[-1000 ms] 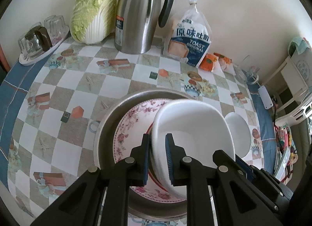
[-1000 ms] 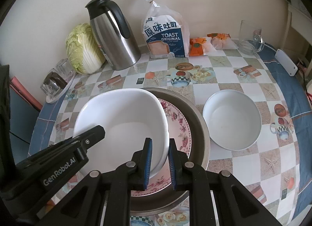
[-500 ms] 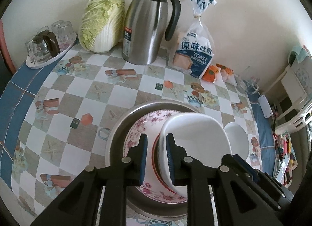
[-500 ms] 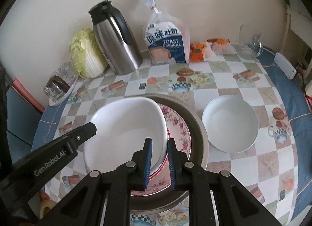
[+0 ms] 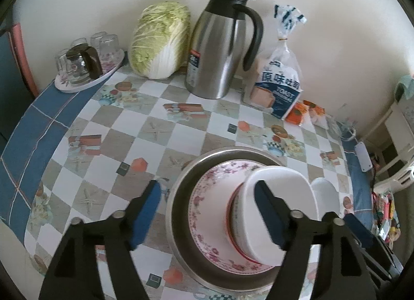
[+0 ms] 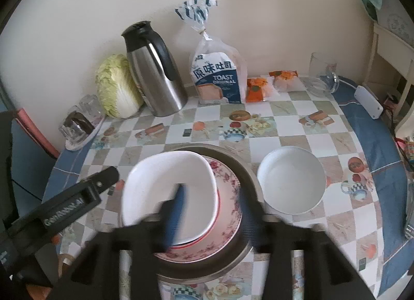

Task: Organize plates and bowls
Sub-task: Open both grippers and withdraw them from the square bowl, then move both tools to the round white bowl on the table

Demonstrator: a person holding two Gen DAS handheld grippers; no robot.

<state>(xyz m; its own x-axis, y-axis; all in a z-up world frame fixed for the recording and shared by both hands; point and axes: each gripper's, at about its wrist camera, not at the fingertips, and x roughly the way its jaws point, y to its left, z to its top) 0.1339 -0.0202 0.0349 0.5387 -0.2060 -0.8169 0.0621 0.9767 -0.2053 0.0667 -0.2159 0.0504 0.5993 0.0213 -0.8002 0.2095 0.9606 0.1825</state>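
A white squarish bowl (image 5: 279,191) (image 6: 170,183) rests on a floral plate (image 5: 207,209) (image 6: 225,212) inside a round metal pan (image 5: 178,201) (image 6: 248,183). My left gripper (image 5: 207,212) is open, its fingers spread to either side of the stack's left edge. My right gripper (image 6: 212,212) is open and blurred, one finger over the bowl's inside and the other over the pan's right rim. A second white bowl (image 6: 291,179) (image 5: 326,196) sits on the table just right of the pan.
At the back by the wall stand a napa cabbage (image 5: 159,39), a steel thermos jug (image 5: 220,49), a toast bread bag (image 5: 279,85), orange snack packs (image 6: 258,87) and a glass (image 6: 322,72). A tray of glasses (image 5: 85,67) sits back left. A chequered cloth covers the table.
Both grippers were shut on the white bowl's rim and are now open. The bowl has come down onto the floral plate. Both grippers have pulled back a little.
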